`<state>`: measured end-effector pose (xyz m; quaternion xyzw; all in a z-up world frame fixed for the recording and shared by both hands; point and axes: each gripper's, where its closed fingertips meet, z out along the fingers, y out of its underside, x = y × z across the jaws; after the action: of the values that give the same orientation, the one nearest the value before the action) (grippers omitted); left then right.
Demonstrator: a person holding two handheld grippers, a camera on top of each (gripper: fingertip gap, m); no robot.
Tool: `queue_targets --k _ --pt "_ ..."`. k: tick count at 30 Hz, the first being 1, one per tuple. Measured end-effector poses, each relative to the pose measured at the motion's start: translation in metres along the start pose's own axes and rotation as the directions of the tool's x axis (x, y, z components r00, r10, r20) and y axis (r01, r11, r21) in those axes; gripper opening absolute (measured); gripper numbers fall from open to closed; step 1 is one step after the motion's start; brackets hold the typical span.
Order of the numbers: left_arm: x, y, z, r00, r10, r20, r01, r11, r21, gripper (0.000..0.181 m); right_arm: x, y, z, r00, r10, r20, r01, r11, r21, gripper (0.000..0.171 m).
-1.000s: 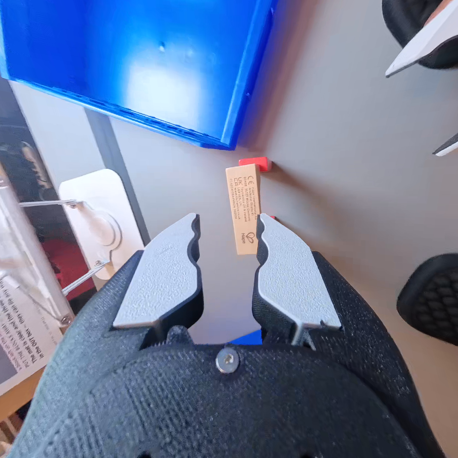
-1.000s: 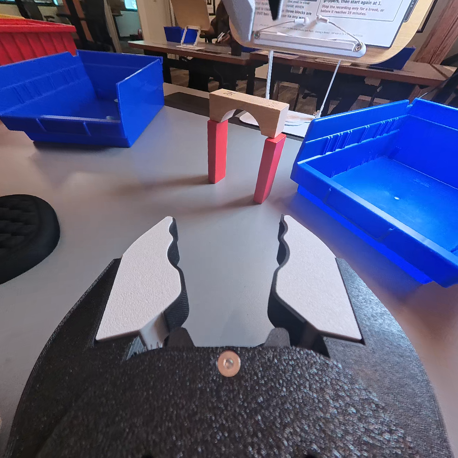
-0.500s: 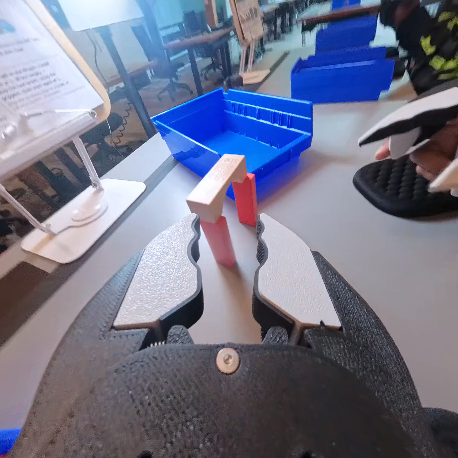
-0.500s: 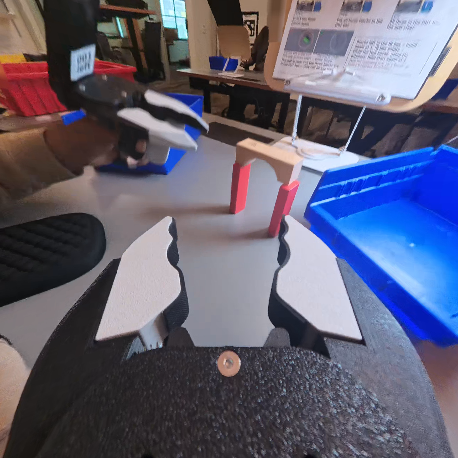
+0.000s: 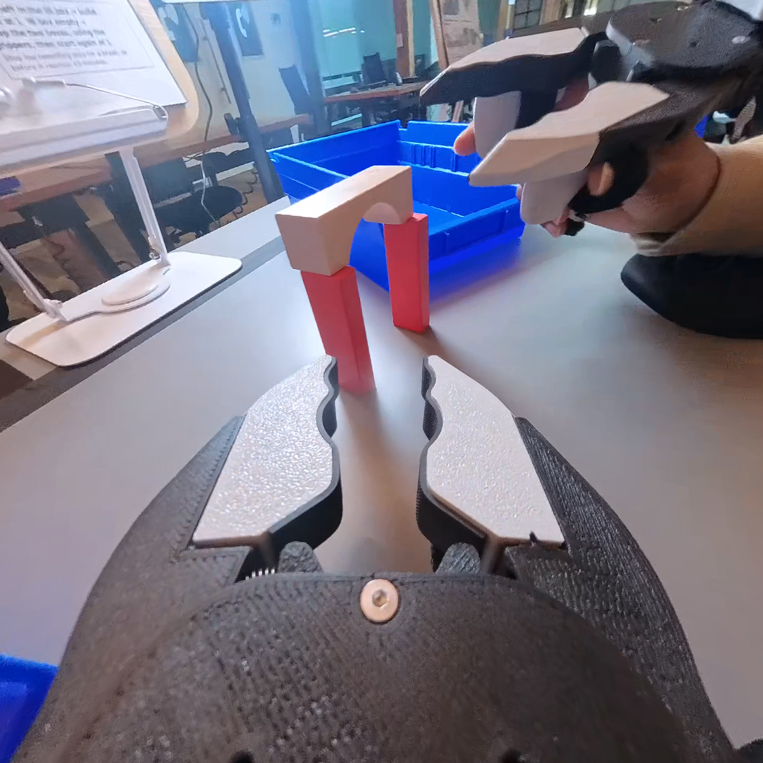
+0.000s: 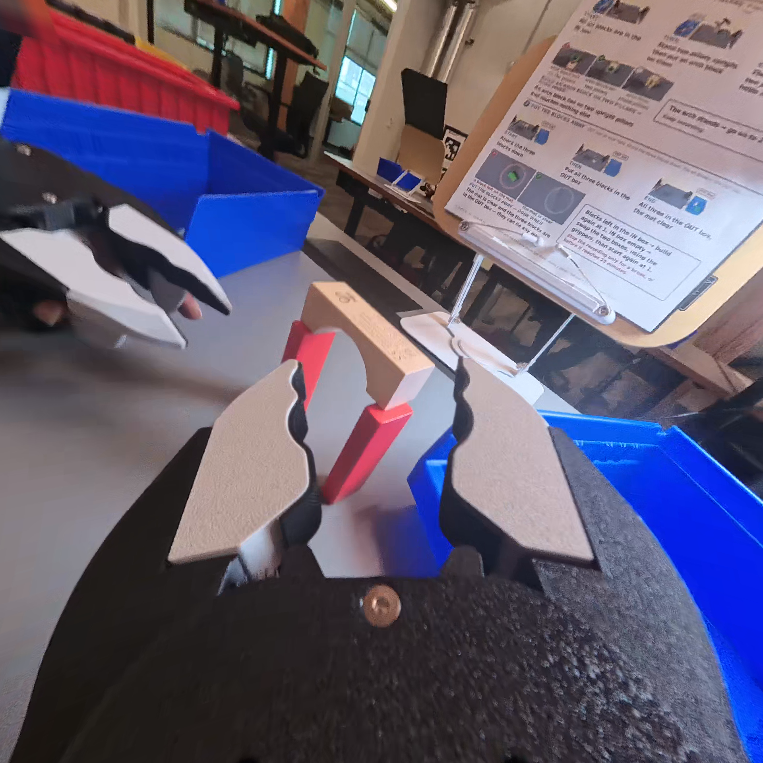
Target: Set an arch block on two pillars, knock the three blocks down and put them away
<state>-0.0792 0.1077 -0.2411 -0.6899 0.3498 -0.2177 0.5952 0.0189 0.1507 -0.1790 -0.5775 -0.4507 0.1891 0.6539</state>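
A wooden arch block (image 5: 342, 223) rests on two upright red pillars, one near (image 5: 342, 326) and one far (image 5: 406, 272), on the grey table. My left gripper (image 5: 380, 365) is open and empty, low over the table, its left fingertip close to the near pillar's foot. My right gripper (image 6: 376, 367) is open and empty, close to the arch (image 6: 367, 334) and the pillar (image 6: 363, 450) on its side. In the left wrist view the right gripper (image 5: 450, 136) hovers just right of the arch top. In the right wrist view the left gripper (image 6: 202, 326) shows beyond the arch.
A blue bin (image 5: 330, 150) stands right behind the arch, and it also shows in the right wrist view (image 6: 660, 495). A second blue bin (image 6: 247, 223) and a red bin (image 6: 124, 86) stand at the far left. An instruction sheet stand (image 5: 124, 289) and a black pad (image 5: 693, 297) flank the arch.
My left gripper came down from above the arch to table level beside it. My right gripper moved in close to the arch and tilted. The arch still stands on both pillars.
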Motion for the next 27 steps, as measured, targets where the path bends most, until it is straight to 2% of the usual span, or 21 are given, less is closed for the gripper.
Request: queue_targets --k 2,5,9,13,27 --pt "0.002 0.001 0.002 1.0 0.013 -0.013 -0.013 1.0 -0.011 0.039 -0.003 0.012 -0.003 0.998 -0.02 0.066 0.022 0.999 -0.033 0.057" --pt "0.004 0.003 0.005 0.999 0.052 -0.016 -0.053 0.998 -0.028 0.04 -0.003 0.022 -0.004 0.989 0.035 0.145 -0.023 0.996 -0.086 0.058" --pt "0.007 0.003 0.005 0.996 0.091 -0.01 -0.092 0.995 -0.025 0.041 0.001 0.034 -0.002 0.982 0.103 0.158 -0.086 0.99 -0.113 0.059" --pt "0.005 0.003 0.005 0.998 0.068 -0.011 -0.068 0.997 -0.029 0.041 0.001 0.042 0.0 0.971 0.165 0.173 -0.143 0.981 -0.134 0.059" --pt "0.005 0.003 0.005 0.999 0.045 -0.03 -0.046 0.999 -0.024 0.039 -0.004 0.048 0.001 0.956 0.204 0.21 -0.172 0.972 -0.159 0.052"
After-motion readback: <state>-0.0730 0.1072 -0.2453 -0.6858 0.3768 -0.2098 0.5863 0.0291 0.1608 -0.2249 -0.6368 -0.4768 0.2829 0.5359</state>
